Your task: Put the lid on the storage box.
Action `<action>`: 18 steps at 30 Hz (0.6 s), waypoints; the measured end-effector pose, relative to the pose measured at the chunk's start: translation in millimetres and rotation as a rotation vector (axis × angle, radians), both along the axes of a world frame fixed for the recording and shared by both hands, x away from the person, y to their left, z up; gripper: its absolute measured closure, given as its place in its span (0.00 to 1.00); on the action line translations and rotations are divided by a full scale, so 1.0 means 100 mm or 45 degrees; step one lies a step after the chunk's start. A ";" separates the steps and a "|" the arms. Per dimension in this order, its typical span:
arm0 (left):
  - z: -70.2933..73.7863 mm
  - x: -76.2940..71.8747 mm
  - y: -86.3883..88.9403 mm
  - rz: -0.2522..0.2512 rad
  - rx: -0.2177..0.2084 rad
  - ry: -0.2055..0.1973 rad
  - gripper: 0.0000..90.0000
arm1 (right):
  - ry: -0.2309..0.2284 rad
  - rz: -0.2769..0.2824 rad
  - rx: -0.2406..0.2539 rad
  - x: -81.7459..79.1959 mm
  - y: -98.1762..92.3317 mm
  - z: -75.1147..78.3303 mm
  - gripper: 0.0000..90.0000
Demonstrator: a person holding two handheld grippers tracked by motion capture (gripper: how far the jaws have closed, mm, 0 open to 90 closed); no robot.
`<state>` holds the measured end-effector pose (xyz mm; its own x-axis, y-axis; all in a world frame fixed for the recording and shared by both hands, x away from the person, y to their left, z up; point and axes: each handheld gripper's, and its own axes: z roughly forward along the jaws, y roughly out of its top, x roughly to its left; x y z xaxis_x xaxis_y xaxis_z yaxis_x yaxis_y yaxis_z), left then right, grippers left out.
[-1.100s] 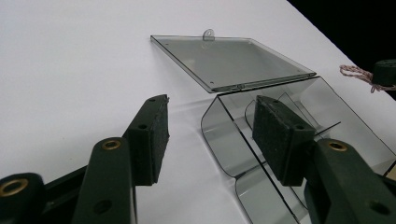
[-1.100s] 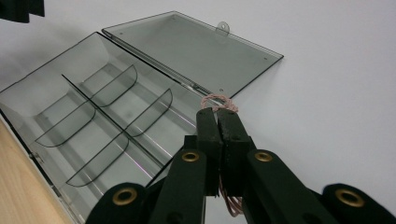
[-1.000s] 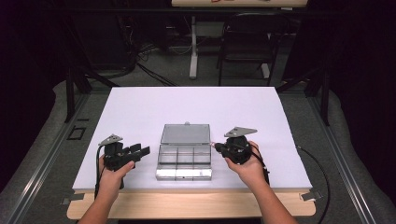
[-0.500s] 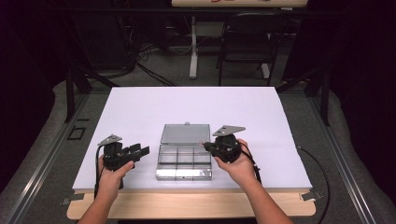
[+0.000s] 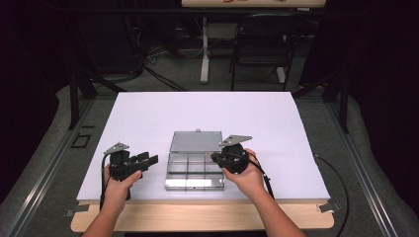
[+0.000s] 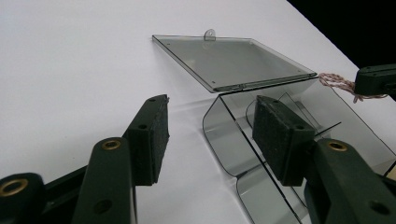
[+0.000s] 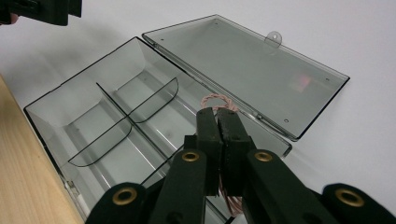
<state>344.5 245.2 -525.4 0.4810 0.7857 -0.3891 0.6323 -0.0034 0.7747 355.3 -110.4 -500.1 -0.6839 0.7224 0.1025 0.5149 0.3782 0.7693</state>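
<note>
A clear smoky plastic box (image 5: 193,171) with inner dividers sits near the table's front edge, its lid (image 5: 196,141) open and lying flat behind it. My right gripper (image 5: 214,157) hovers over the box's right end, shut on a twisted pink-and-white cord (image 7: 217,101) that pokes out past the fingertips. In the right gripper view the shut gripper (image 7: 217,115) points over the box's compartments (image 7: 116,126) toward the lid (image 7: 247,65). My left gripper (image 5: 149,159) stands open just left of the box; in its own view the open gripper (image 6: 215,121) frames the box's near corner (image 6: 233,140).
The white tabletop (image 5: 148,118) has bare room behind and beside the box. A wooden strip (image 5: 197,217) runs along its front edge. Beyond the table stand a chair (image 5: 262,44) and a desk leg (image 5: 204,49) on dark floor.
My right gripper has moved left with the cord, from beside the box to over its right end. The left gripper has stayed in place.
</note>
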 end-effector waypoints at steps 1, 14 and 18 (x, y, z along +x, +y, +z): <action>0.00 0.00 0.00 0.001 0.000 0.001 0.51 | 0.007 0.000 -0.008 0.00 0.01 -0.01 0.99; 0.00 0.00 0.00 0.000 0.001 0.001 0.51 | 0.044 -0.007 -0.028 0.02 0.07 -0.16 0.99; -0.01 0.00 0.00 0.000 -0.002 0.006 0.51 | 0.042 -0.017 -0.028 0.03 0.08 -0.18 0.99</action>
<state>344.6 244.8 -526.0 0.4791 0.7850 -0.3928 0.6361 -0.0021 0.7716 358.0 -102.8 -518.5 -0.6706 0.7338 0.1087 0.5450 0.3880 0.7432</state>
